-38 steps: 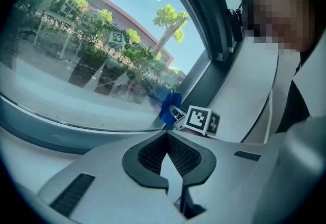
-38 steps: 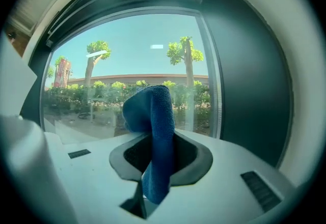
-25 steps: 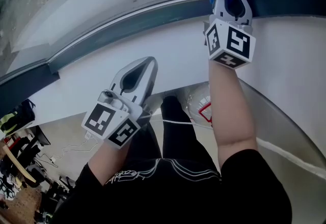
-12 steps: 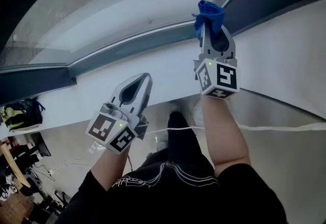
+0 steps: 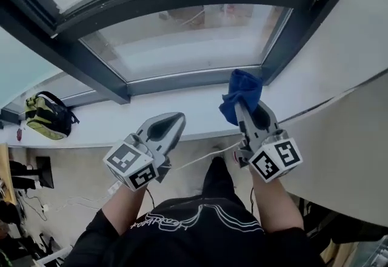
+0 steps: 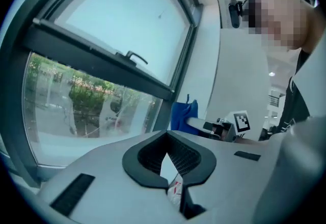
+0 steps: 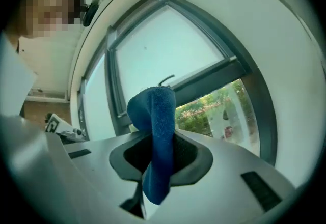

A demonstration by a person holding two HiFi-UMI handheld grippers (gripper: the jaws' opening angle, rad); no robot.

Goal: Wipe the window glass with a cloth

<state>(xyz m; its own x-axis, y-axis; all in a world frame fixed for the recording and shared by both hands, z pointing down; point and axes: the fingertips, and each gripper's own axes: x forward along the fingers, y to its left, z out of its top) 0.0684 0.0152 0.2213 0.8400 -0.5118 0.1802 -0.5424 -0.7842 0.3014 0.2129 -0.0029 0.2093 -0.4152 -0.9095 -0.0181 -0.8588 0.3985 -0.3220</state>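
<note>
Nearest, the left tool [image 5: 175,118] is clenched on nothing. Beside it the right tool [image 5: 242,107] clamps the blue cloth [image 5: 243,91], which was up at the frame corner half a second ago. The cloth now hangs over the white sill [image 5: 109,121], short of the lower window pane [image 5: 194,41], so wiping is probably yet to start. The dark frame [image 5: 91,64] borders the glass. A backpack [image 5: 48,115] lies far left, well apart.
</note>
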